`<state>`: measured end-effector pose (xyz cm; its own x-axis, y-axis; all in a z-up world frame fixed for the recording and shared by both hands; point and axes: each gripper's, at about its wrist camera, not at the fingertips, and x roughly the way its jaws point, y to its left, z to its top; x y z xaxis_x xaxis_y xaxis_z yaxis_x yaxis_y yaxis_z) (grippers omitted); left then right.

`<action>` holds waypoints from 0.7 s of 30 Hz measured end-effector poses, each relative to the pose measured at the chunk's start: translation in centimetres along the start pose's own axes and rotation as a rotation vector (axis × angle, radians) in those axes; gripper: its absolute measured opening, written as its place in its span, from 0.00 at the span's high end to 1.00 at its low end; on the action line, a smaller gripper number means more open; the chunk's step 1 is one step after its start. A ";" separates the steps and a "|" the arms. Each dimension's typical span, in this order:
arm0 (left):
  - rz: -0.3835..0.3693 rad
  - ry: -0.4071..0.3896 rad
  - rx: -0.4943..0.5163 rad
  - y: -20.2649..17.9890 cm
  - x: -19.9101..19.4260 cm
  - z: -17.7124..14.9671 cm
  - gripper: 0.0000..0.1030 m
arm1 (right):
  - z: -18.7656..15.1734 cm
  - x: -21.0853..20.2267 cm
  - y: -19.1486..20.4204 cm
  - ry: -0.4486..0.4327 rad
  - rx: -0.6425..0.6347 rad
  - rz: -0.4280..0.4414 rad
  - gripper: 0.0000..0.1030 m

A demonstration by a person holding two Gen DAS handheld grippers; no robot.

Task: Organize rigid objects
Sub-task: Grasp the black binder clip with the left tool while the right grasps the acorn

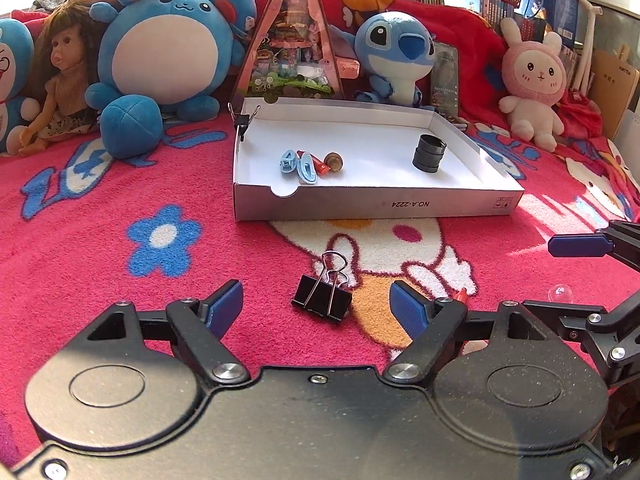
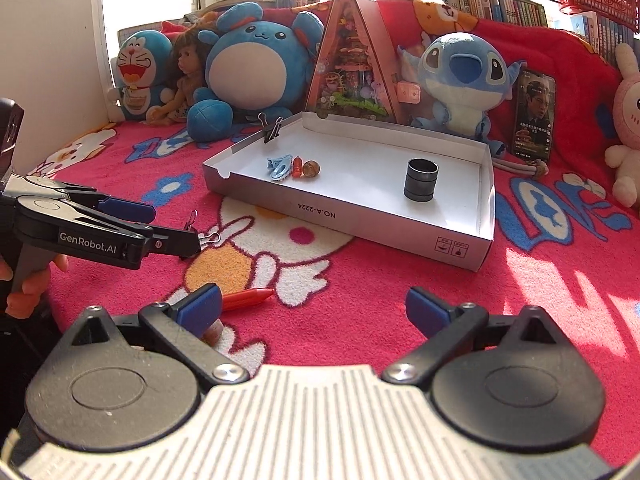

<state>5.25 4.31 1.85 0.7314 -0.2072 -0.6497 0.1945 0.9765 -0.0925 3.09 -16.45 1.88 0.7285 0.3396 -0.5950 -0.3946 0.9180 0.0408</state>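
In the left wrist view, the left tool (image 1: 316,304) hangs low over a pink cartoon blanket (image 1: 100,288), its blue pads apart, and a black binder clip (image 1: 322,297) lies on the blanket between them, touched by neither pad. Beyond it sits a shallow white box (image 1: 376,202), holding two light blue clips (image 1: 298,164), a small red piece (image 1: 321,165) and a brown round piece (image 1: 334,161) close together near its left front, and a black ring stack (image 1: 429,153) well apart to the right. Another binder clip (image 1: 243,119) grips the box's far left wall. A red crayon tip (image 1: 462,294) shows just past the right pad. Plush toys (image 1: 168,52) and a doll (image 1: 60,80) line the back. In the right wrist view, the right tool (image 2: 314,308) has its pads spread wide with only blanket between them; the red crayon (image 2: 248,298) lies just beside its left pad. At the left edge the other tool reaches in, a hand (image 2: 24,280) on its handle, with the wire loops of the binder clip (image 2: 208,236) showing at its tip. The white box (image 2: 460,256) sits beyond, well apart from both.
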 end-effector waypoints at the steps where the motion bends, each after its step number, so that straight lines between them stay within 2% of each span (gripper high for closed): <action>1: -0.001 0.001 0.002 0.0 0.0 -0.1 0.24 | -0.2 -0.1 0.1 0.002 0.008 0.006 0.01; 7: 0.004 -0.011 0.016 -0.3 0.3 -0.4 0.28 | -1.3 -0.2 0.9 0.011 0.029 0.032 0.01; 11: 0.055 -0.066 0.030 -0.3 0.5 -0.4 0.29 | -2.0 -0.1 1.8 0.023 0.007 0.050 0.01; 16: -0.001 -0.061 0.016 -0.2 0.9 -0.3 0.29 | -2.6 0.0 2.8 0.005 0.014 0.076 0.06; 21: -0.008 -0.044 0.020 -0.4 1.6 -0.5 0.31 | -3.3 0.4 3.6 -0.006 0.016 0.096 0.14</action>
<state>6.00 3.63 0.43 0.7574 -0.2181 -0.6154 0.2136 0.9735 -0.0820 0.11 -13.66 -0.84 0.6909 0.4271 -0.5833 -0.4535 0.8844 0.1103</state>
